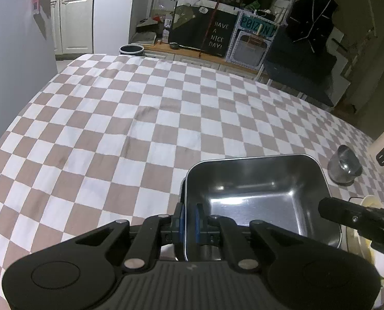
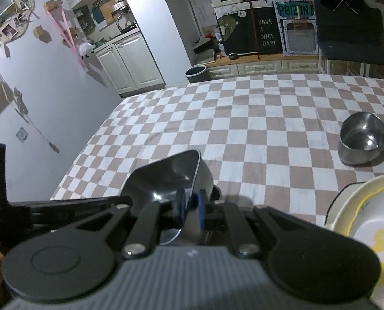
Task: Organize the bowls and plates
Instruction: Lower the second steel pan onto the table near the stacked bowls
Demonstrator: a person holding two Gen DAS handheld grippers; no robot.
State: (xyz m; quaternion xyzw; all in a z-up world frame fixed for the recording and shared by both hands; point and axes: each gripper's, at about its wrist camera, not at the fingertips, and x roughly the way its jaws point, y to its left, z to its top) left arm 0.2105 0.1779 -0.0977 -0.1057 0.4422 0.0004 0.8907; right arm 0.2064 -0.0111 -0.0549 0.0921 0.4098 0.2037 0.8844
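Both grippers pinch the same square steel pan over the checked tablecloth: the left gripper clamps its near-left wall, the right gripper its right rim. A round steel bowl stands farther right, apart, and a cream dish lies near right.

Square pan sits on the bench; small bowl behind-right, plates just right of the pan
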